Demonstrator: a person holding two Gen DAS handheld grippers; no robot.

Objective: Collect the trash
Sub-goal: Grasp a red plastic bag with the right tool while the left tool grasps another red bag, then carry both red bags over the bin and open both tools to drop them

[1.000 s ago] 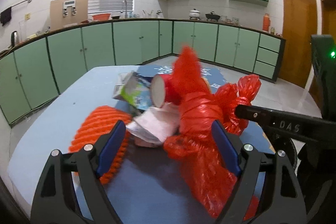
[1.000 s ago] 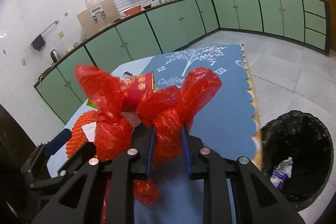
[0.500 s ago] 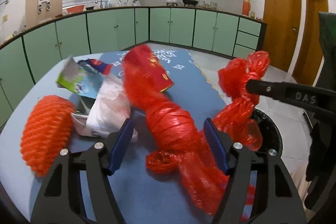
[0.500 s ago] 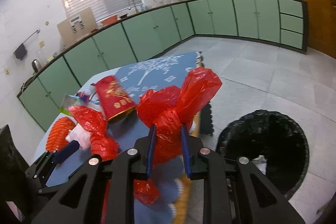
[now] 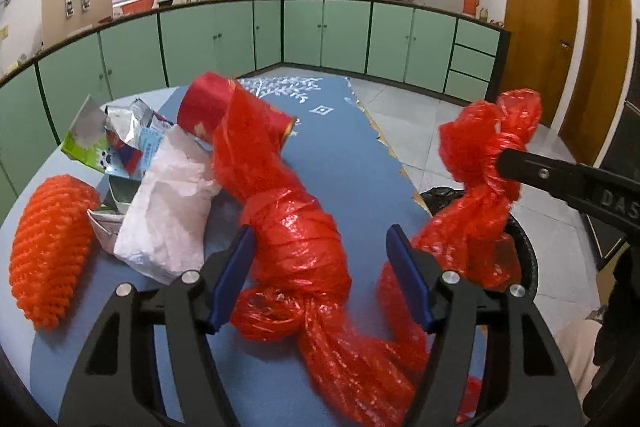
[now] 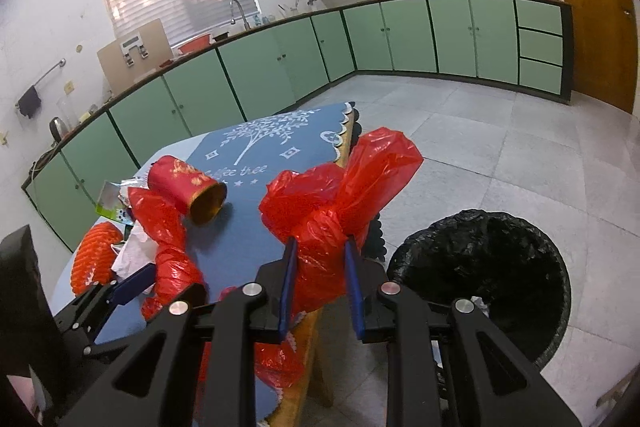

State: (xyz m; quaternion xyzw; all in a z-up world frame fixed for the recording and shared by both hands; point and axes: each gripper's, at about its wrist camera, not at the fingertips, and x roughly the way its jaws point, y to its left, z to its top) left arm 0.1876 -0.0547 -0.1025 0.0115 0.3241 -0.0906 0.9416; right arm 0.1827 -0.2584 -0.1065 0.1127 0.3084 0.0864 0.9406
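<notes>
The right gripper [image 6: 318, 283], clamped on one twisted handle of the crinkled red plastic bag [image 5: 296, 251], has swung it beside the black-lined round bin [image 6: 484, 283], while the left gripper [image 5: 320, 267], jaws just narrowed, straddles the other handle unpinched, suggesting drop-off is near.

table mat [image 6: 256, 163] reads "coffee tree"; right gripper [image 5: 508, 155] perhaps "das".
</notes>
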